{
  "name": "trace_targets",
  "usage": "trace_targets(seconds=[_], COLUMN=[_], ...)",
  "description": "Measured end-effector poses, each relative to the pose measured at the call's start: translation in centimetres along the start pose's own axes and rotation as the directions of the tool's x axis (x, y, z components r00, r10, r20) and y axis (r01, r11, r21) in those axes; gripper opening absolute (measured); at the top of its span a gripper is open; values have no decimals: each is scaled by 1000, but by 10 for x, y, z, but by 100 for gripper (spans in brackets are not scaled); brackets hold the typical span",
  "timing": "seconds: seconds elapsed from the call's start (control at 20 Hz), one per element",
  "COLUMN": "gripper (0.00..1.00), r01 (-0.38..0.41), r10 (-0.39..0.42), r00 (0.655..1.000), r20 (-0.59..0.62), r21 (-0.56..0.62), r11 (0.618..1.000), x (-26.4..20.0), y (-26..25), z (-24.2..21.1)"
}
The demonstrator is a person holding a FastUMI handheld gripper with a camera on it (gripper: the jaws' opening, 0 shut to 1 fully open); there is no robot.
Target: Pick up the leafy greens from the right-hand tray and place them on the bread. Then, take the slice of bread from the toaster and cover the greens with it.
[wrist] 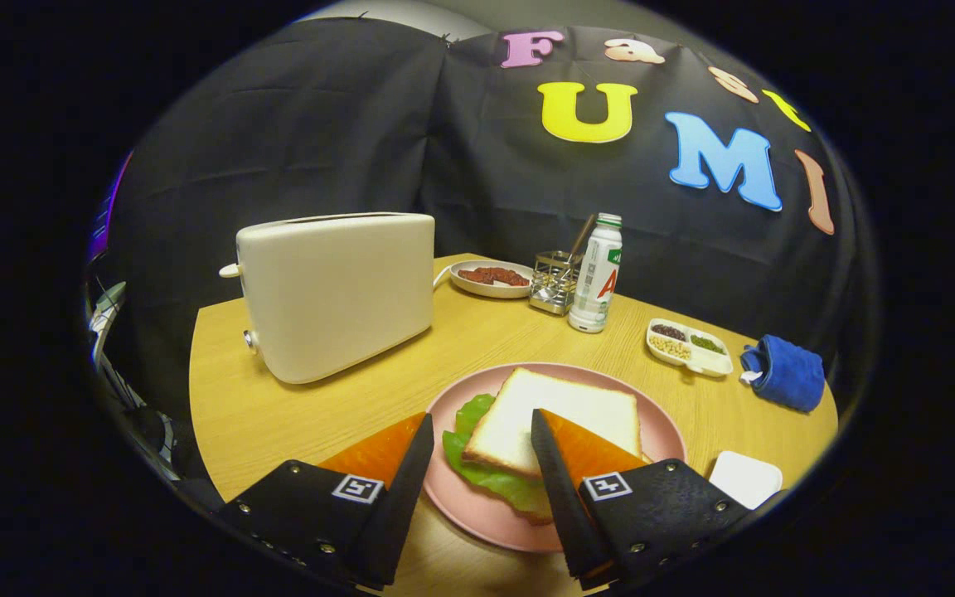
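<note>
Gripper view: round wooden table [345,398], light grain, smooth, set against dark creased cloth wall [295,141]. Cream boxy toaster [336,294], rounded edges, matte, stood beyond the left finger. Pink round plate [477,506] lay just ahead of the fingers, carrying ruffled leafy greens [486,473] covered by a square slice of bread [560,419], white crumb, tan crust. Gripper [477,427] spread apart, clamping nothing, fingers flanking the near corner of the bread. Further back: white dish [492,279], wire caddy [555,283], white bottle [596,278], divided tray [689,347], rolled blue cloth [784,373].
</note>
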State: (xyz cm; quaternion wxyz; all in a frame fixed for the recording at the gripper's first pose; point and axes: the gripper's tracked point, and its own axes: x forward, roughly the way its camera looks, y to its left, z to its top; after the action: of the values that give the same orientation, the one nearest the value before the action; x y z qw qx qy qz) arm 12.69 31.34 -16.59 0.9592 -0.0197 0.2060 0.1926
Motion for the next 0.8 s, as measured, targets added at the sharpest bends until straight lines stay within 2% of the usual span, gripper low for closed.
trace_targets(seconds=[0.3, 0.55, 0.8], gripper=[73, 73, 72], r01=[40, 116, 197], r10=[-47, -131, -224], r00=[995, 980, 951], r20=[89, 148, 214], r21=[78, 107, 142], r11=[996, 987, 970], x=[-20, -45, -91], y=[-30, -79, -133], z=[31, 58, 89])
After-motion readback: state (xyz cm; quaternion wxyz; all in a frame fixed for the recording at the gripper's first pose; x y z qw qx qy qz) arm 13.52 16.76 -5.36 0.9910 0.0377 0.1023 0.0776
